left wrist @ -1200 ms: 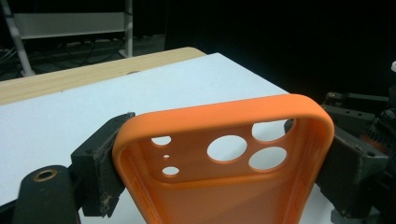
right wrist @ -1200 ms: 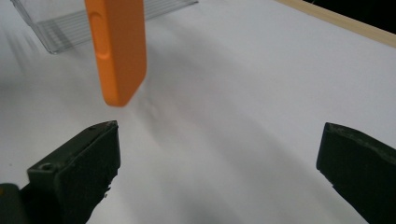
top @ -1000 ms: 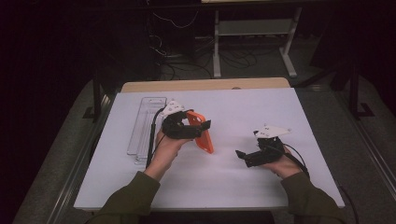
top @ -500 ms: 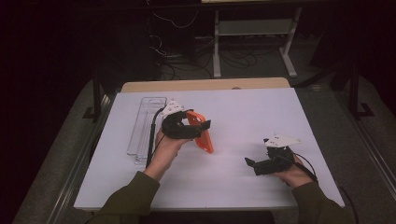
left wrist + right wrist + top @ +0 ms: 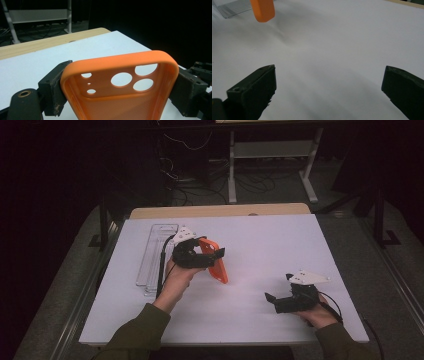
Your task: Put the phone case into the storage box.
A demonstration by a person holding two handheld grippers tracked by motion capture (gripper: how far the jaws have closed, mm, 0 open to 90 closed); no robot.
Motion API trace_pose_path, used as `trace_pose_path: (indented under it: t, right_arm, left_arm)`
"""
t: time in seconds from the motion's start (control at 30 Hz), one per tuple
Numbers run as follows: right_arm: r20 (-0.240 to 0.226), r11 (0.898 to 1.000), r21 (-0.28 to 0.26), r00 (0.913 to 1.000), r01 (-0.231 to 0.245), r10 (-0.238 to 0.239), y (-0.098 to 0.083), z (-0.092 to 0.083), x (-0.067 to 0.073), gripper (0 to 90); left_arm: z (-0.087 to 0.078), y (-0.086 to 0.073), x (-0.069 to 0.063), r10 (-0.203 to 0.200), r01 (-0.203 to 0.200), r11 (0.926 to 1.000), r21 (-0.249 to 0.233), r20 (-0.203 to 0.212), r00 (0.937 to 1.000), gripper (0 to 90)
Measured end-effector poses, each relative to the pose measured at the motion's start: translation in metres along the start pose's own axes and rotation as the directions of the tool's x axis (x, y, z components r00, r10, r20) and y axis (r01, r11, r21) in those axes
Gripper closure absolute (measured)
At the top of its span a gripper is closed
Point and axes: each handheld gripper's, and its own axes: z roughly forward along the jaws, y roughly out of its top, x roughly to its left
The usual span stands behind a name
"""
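High view: white worktop (image 5: pixel 280 245). Left gripper (image 5: pixel 216 256), left-centre of worktop, jaws clamped on orange phone case (image 5: pixel 216 266); case held above surface, tilted, lower end toward near edge. Clear plastic tray (image 5: pixel 156 251) flat nr left edge, just beside left gripper. Right gripper (image 5: pixel 270 299) nr near-right corner, well apart from case.

Left gripper view: case (image 5: pixel 120 87) pinched by both long sides betw. jaws, inner face to camera, camera cut-outs toward far end. Wooden strip (image 5: pixel 50 42) along far edge.

Right gripper view: jaws wide apart, nothing betw. them, bare worktop (image 5: pixel 332 55) beyond. Case end (image 5: pixel 262 10) top left, tray corner (image 5: pixel 234 8) beside it.
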Motion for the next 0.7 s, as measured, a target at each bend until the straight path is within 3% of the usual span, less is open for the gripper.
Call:
trace_pose_path:
  t: [0.3,0.7]
  right_arm:
    - [-0.002,1.0,0.012,0.9999,0.012,-0.012,-0.001,0.002,0.0,0.0]
    - [0.0,0.999,0.022,0.9997,0.024,-0.024,-0.001,0.004,0.002,0.0]
  left_arm:
    - [-0.002,0.007,0.006,0.018,-0.018,0.9998,0.012,0.008,0.9998,14.6]
    - [-0.012,0.033,0.017,0.06,-0.06,0.9981,0.015,-0.008,0.9982,14.5]
